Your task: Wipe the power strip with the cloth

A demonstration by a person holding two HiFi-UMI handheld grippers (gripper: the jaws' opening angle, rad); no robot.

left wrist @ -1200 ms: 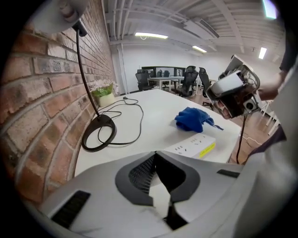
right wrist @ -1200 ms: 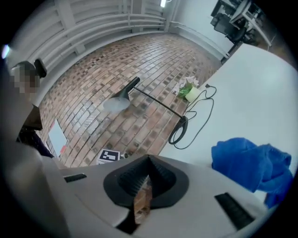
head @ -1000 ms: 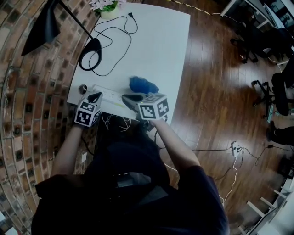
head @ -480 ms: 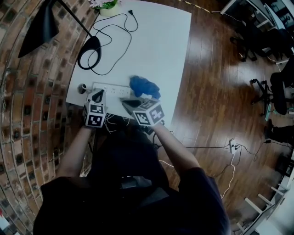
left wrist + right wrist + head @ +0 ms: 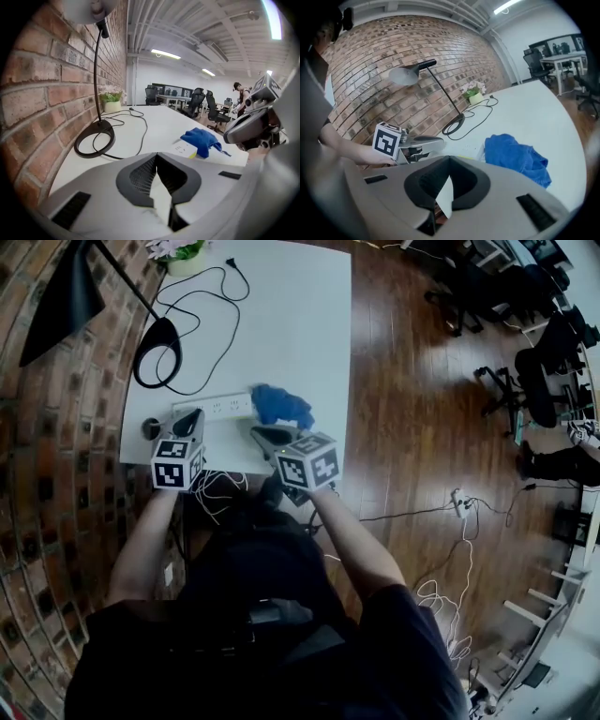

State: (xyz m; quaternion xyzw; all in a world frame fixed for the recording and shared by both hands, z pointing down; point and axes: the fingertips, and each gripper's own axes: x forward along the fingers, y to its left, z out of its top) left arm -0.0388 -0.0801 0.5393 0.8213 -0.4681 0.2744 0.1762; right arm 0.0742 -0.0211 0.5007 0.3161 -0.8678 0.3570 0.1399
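Your L gripper (image 5: 192, 416) & R gripper (image 5: 260, 435) both have jaws pressed together w/ nothing in them; blue cloth (image 5: 279, 406) lies bunched over one end of the power strip (image 5: 216, 407), near front edge of the white table (image 5: 300, 324), just ahead of your R gripper.

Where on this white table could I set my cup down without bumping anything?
The widest bare patch of the table lies beyond the blue cloth, between the lamp's cable and the floor-side edge. The near edge is crowded: power strip, cloth, left tongs and right tongs. The brick-wall side holds the lamp base and flower pot.
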